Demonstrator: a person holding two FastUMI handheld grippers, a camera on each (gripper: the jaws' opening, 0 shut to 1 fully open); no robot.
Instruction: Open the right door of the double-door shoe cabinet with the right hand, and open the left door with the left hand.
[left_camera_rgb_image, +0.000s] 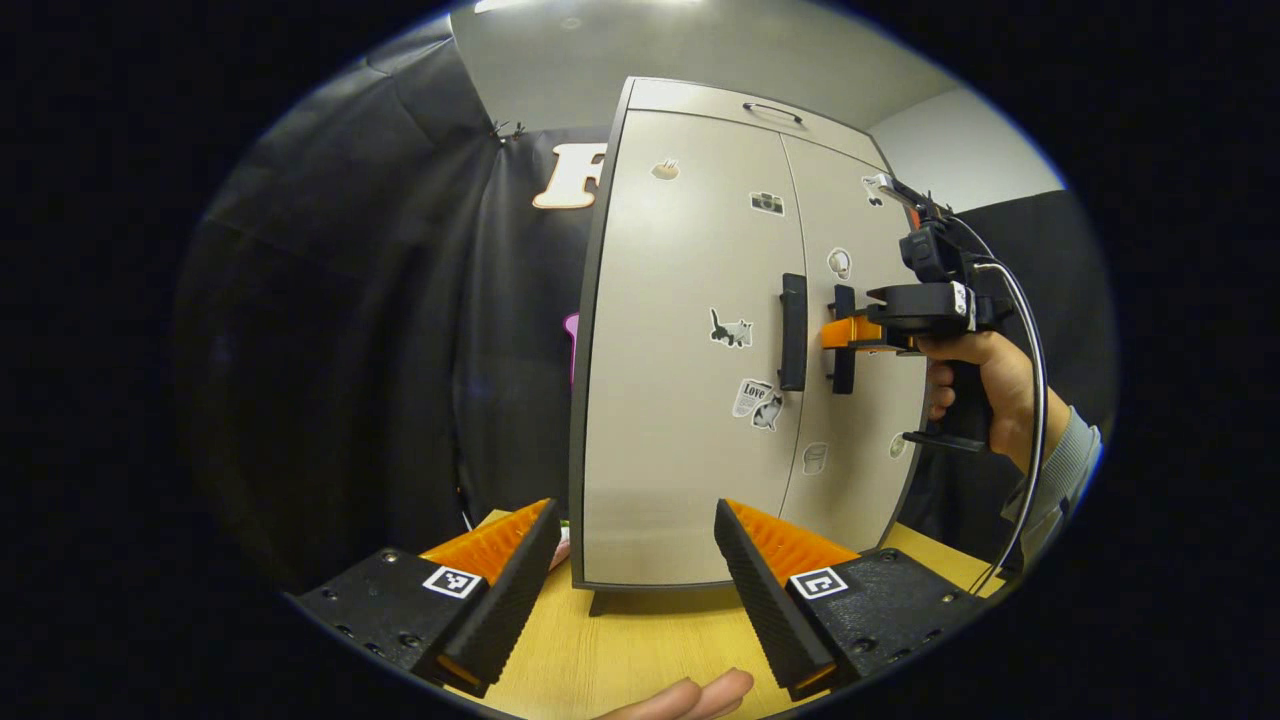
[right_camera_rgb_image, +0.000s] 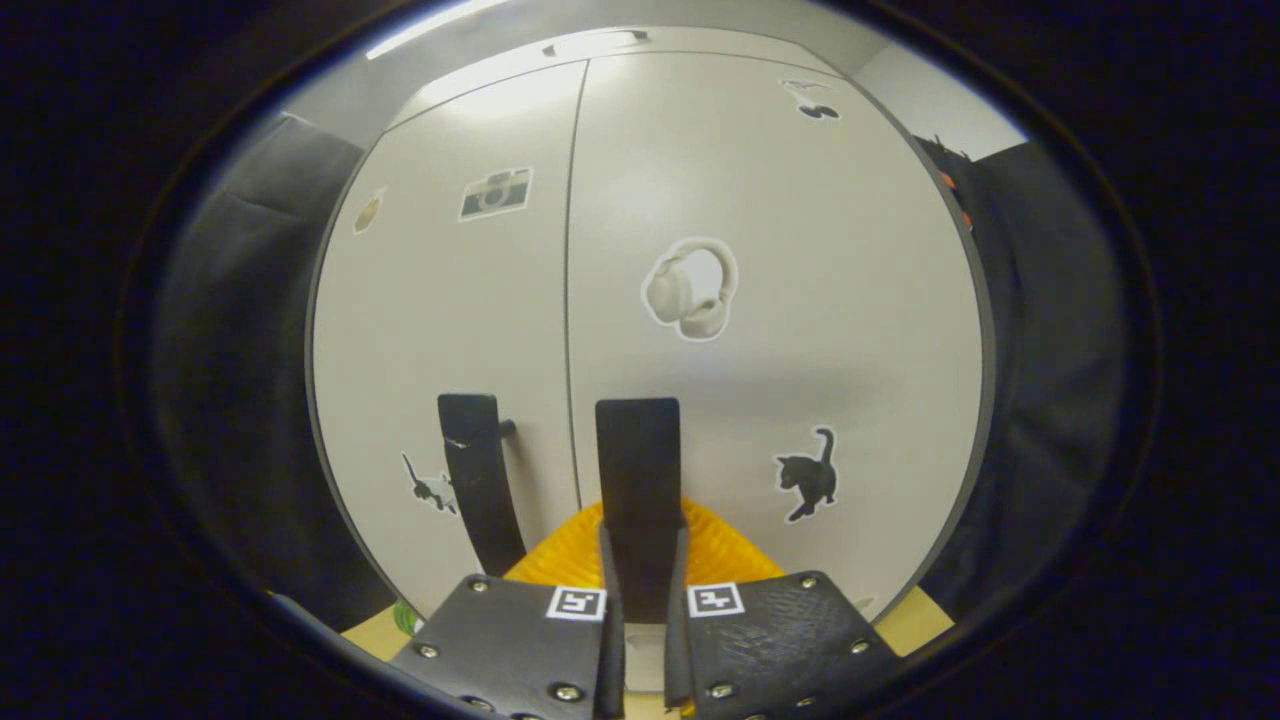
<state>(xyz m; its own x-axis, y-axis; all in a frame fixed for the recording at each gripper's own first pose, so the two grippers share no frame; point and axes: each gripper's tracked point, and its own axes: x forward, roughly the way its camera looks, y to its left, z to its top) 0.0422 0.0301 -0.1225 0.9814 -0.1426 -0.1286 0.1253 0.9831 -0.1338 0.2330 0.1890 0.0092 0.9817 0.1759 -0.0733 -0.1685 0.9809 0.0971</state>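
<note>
The right claw (right_camera_rgb_image: 640, 600) squeezes the right door handle (right_camera_rgb_image: 638, 470). The left claw (left_camera_rgb_image: 635, 560) is wide open, holding nothing, cabinet (left_camera_rgb_image: 690, 400) ahead.

Lower stretch of the right door handle (right_camera_rgb_image: 638, 470) hidden between the right gripper's (right_camera_rgb_image: 640, 610) closed fingers at bottom centre of the right gripper view. Fingertips (left_camera_rgb_image: 690, 695) of a hand cut off at the bottom edge of the left gripper view. Small stickers (left_camera_rgb_image: 814, 458) low on the right door (left_camera_rgb_image: 850, 420) too faint to identify. Cabinet base (right_camera_rgb_image: 900, 620) cropped at lower right.
</note>
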